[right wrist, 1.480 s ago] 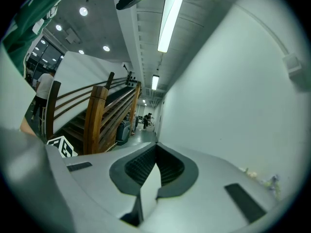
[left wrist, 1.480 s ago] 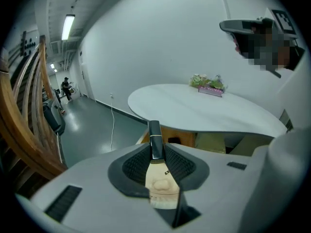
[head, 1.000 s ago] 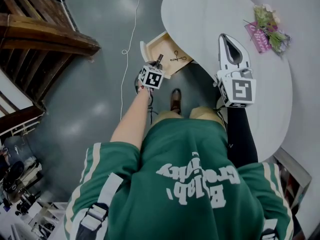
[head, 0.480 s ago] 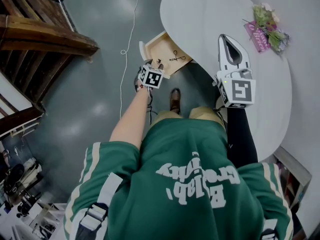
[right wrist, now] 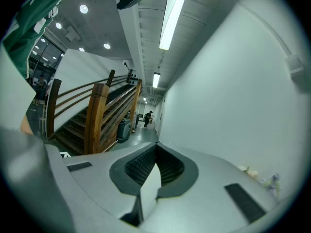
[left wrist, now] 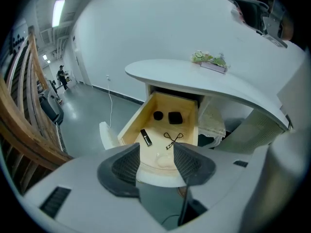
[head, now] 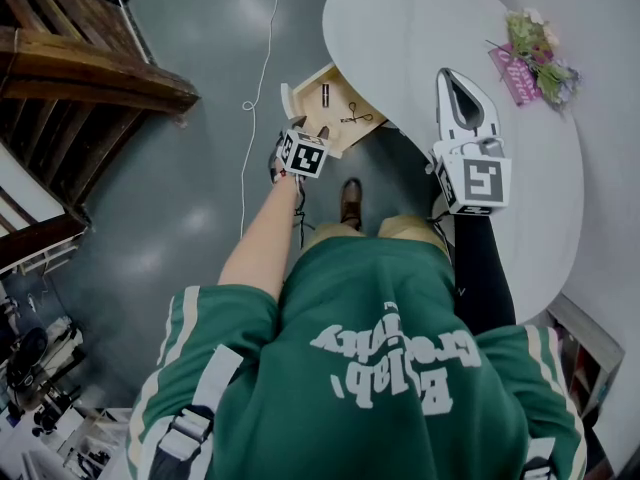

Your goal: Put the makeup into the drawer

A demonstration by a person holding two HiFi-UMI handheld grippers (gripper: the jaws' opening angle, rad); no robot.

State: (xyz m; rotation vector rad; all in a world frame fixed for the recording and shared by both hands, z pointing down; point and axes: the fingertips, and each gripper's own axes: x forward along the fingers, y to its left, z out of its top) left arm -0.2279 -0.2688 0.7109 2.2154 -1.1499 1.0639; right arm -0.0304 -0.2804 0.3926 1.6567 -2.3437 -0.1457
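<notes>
Left gripper opening above the drawer; makeup tube lying inside.

Head view: the left gripper (head: 314, 136) is hanging over the near edge of the open wooden drawer (head: 300, 86) at upper centre, with the dark makeup tube (head: 325, 94) lying inside, apart from the jaws. The right gripper (head: 457, 86) is resting over the white table (head: 400, 18).
Left gripper view: the jaws are opening with nothing between them. The tube (left wrist: 146, 137) is lying at centre, beside an eyelash curler (left wrist: 171, 139) and two black compacts (left wrist: 166, 116).
Right gripper view: the jaws are clenched together on nothing.
Probable hazard: a low withdrawal could catch a widening jaw on the drawer front and jolt the tube.
</notes>
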